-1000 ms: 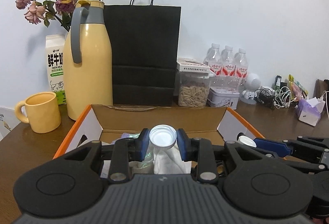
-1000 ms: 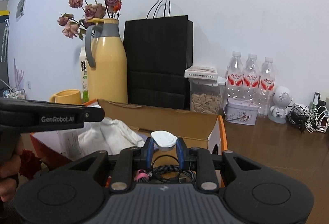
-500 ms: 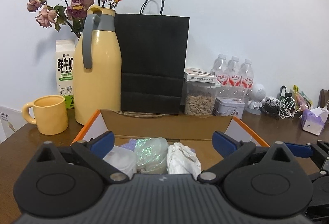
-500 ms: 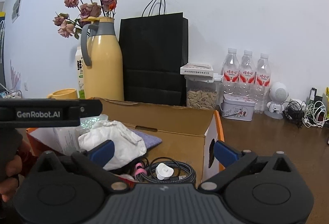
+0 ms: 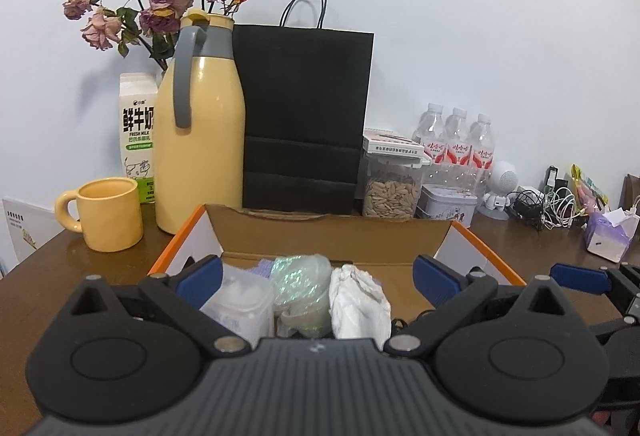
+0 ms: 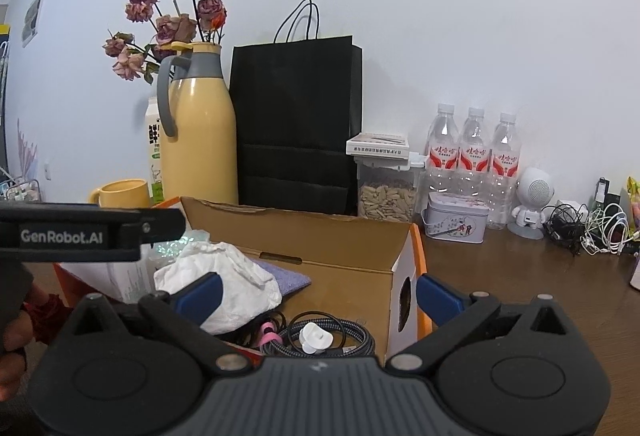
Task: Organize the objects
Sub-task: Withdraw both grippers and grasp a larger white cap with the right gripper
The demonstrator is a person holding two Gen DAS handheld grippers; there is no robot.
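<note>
Now both tools, left tool [image 5: 316, 278] and right tool [image 6: 318, 294], gape wide above the box [image 6: 320, 236].

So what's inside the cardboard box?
Inside the cardboard box: crumpled white paper, a purple cloth, a coiled cable with a white plug on it. Anything beneath them is hidden.

Milk carton [image 6: 154, 152] mostly behind flask [image 6: 198, 128]
</note>
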